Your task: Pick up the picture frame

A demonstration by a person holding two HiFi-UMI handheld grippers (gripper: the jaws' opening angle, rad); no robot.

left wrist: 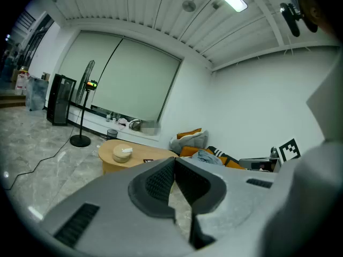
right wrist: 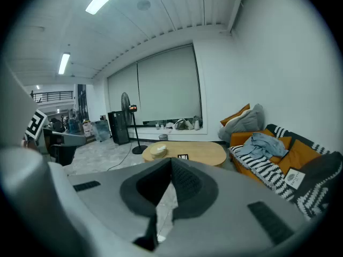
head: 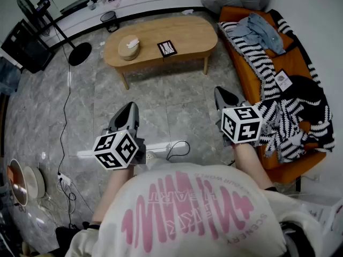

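A small black-edged picture frame (head: 166,48) lies flat on the oval wooden coffee table (head: 187,33), well ahead of both grippers. It shows as a dark patch on the table top in the left gripper view (left wrist: 148,160) and the right gripper view (right wrist: 183,157). My left gripper (head: 130,108) hangs over the grey floor, its jaws shut with nothing between them (left wrist: 174,164). My right gripper (head: 220,93) is level with it near the sofa, also shut and empty (right wrist: 171,164). Both point toward the table.
A round tan box (head: 128,47) sits on the table's left end. An orange sofa (head: 292,63) with a striped blanket (head: 289,119), clothes and a white card (head: 283,81) lines the right. A fan stand (head: 80,52), bin (head: 109,20) and floor cables (head: 177,150) lie around.
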